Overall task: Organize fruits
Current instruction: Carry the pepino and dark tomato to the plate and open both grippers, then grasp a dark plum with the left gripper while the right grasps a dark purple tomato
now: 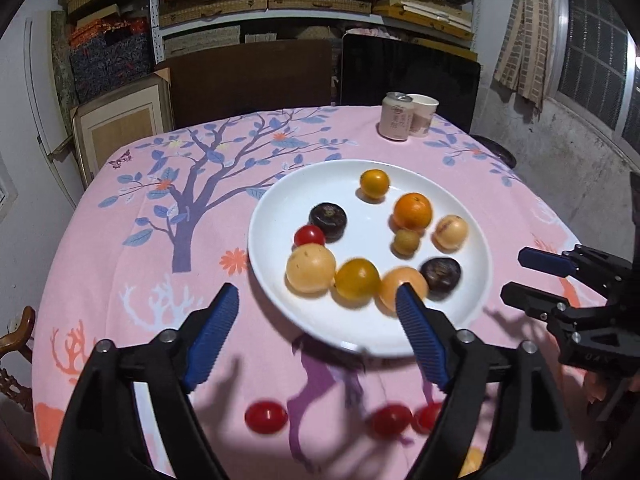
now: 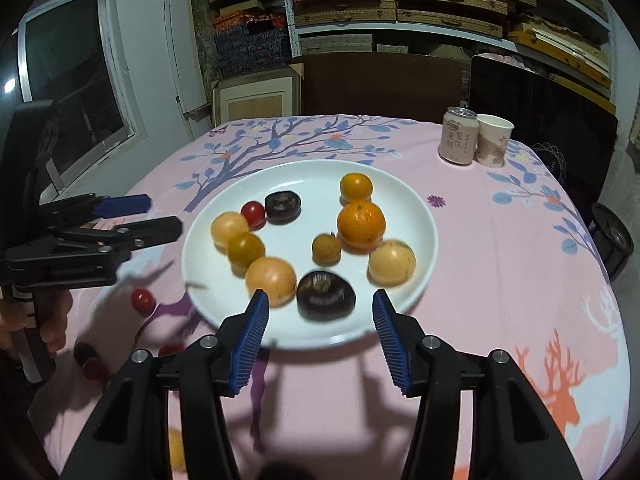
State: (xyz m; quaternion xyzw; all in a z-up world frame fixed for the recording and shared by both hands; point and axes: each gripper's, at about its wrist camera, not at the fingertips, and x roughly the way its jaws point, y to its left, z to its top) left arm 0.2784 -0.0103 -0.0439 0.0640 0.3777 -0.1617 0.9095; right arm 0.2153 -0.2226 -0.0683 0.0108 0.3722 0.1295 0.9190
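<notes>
Nearest me, three cherry tomatoes [image 1: 266, 417] lie loose on the pink tabletop [image 1: 120, 280], just short of the plate [image 1: 272, 216]. My left gripper [image 1: 318, 304] and right gripper [image 2: 320, 312] both hang spread wide and empty over the plate's near rim. Beyond, fruit crowds the plate; far right stand a can [image 2: 458, 136] and cup [image 2: 493, 141].

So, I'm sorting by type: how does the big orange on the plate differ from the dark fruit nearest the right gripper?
The orange is bright orange and round; the dark fruit is deep purple-brown and squat, with a flattened top. The orange sits farther back, touching a small yellow-orange fruit; the dark fruit lies near the front rim, just ahead of the right gripper. Both rest on the white plate, ungripped.
</notes>
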